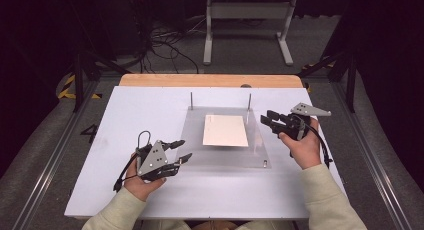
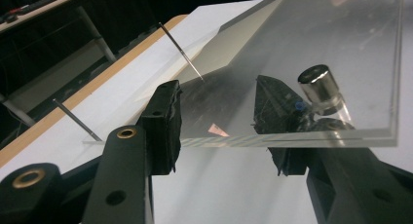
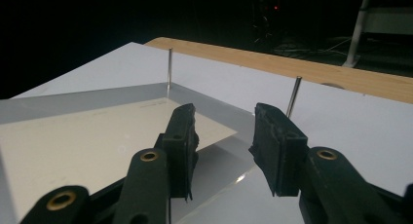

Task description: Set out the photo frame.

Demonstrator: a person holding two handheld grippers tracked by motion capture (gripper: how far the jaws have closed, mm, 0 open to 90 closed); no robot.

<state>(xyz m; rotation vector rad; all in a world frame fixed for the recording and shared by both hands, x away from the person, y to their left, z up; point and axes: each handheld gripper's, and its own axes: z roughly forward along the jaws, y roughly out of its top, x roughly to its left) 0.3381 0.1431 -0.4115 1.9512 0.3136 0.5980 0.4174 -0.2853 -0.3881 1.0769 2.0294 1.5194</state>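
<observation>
A clear acrylic plate [image 1: 195, 140] lies flat on the white table [image 1: 145, 105], with a cream paper sheet [image 1: 226, 130] on its middle. Two thin metal pins [image 1: 191, 101] [image 1: 249, 102] stand upright at its far corners, and a short metal peg [image 1: 265, 163] stands at its near right corner. My left gripper [image 1: 183, 150] is open at the plate's left edge with nothing between its jaws. In the left gripper view the plate [image 2: 341, 39] and peg [image 2: 319, 85] lie just past its tips [image 2: 221, 126]. My right gripper [image 1: 267, 117] hovers open over the plate's right edge, pointing across the paper [image 3: 87, 141].
A wooden strip [image 1: 210, 80] runs along the table's far edge. Behind it on the floor stand a white metal frame [image 1: 247, 12] and a tangle of cables [image 1: 165, 45]. Metal rails flank the table on both sides.
</observation>
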